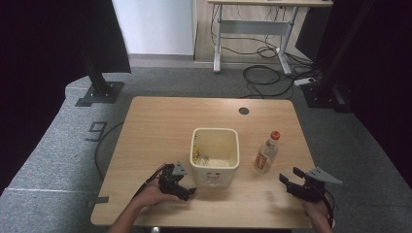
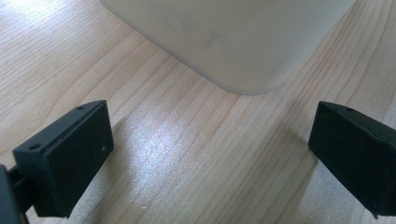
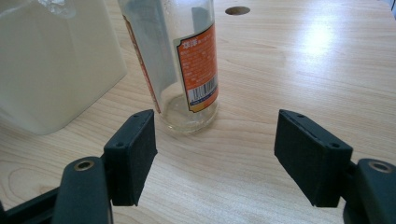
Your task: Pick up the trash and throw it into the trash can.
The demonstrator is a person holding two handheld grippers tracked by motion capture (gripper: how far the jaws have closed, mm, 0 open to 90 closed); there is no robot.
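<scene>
A cream square bin (image 1: 215, 154) stands in the middle of the wooden table (image 1: 160, 126), with some small clear items lying in it. To its right stands an upright clear bottle (image 1: 266, 153) with an orange cap and an orange label. My left gripper (image 1: 189, 191) rests on the table at the bin's front left corner, open and holding nothing; the bin's wall (image 2: 233, 37) is just ahead of its jaws. My right gripper (image 1: 290, 177) is open near the front right edge, pointing at the bottle (image 3: 182, 65), which stands a short way ahead of its jaws.
A round cable hole (image 1: 244, 110) sits near the table's far edge. Beyond the table are a grey carpet, a desk frame (image 1: 252, 29) with loose cables, and black stand bases (image 1: 99, 92) at both sides.
</scene>
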